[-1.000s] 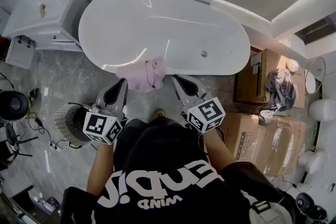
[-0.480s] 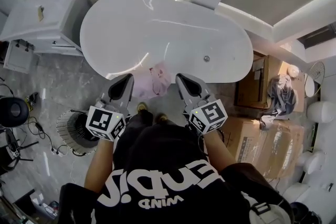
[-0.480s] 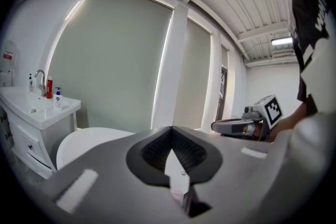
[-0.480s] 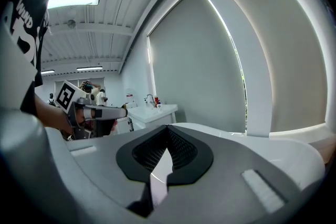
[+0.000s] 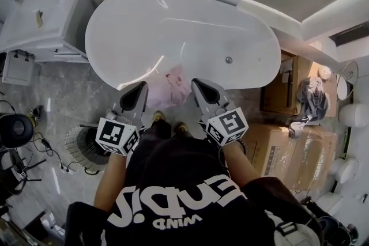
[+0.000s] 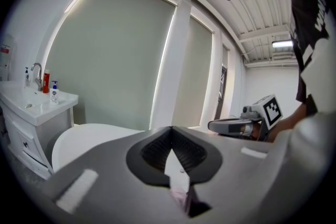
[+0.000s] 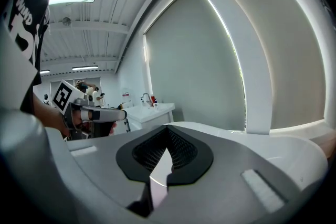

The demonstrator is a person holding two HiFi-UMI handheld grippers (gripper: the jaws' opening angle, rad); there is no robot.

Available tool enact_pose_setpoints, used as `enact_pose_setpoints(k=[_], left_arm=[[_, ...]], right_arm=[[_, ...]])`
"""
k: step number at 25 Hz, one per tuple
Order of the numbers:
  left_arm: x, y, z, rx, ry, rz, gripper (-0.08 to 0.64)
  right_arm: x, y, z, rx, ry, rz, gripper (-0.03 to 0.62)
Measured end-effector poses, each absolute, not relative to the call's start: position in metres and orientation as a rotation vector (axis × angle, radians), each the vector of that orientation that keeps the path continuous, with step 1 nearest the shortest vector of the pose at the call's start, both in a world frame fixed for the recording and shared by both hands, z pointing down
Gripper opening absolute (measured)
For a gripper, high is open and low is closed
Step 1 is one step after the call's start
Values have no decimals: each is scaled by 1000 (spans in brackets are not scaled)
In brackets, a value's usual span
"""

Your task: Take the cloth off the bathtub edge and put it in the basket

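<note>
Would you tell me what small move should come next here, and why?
I would probably open the left gripper first. Its jaws are together, as are those of the right gripper, and the pink cloth lies draped on the bathtub edge between the two, so neither can take it while shut.

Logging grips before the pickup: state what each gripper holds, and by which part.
Nothing is held. The left gripper and right gripper are both shut and empty, near the pink cloth draped over the bathtub edge.
</note>
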State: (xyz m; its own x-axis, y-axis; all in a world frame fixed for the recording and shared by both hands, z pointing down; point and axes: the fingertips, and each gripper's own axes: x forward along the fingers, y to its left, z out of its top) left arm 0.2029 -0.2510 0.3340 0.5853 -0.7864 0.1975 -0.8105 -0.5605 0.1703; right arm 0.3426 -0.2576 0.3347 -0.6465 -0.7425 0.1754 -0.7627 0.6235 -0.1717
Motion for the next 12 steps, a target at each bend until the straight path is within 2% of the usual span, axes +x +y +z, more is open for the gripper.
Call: enact_pose_setpoints(k=[12], left_arm=[[205,-259,355,2559,-1322,180,-6]], right_arm=[[331,-265,363,1241,-2724,435,5]])
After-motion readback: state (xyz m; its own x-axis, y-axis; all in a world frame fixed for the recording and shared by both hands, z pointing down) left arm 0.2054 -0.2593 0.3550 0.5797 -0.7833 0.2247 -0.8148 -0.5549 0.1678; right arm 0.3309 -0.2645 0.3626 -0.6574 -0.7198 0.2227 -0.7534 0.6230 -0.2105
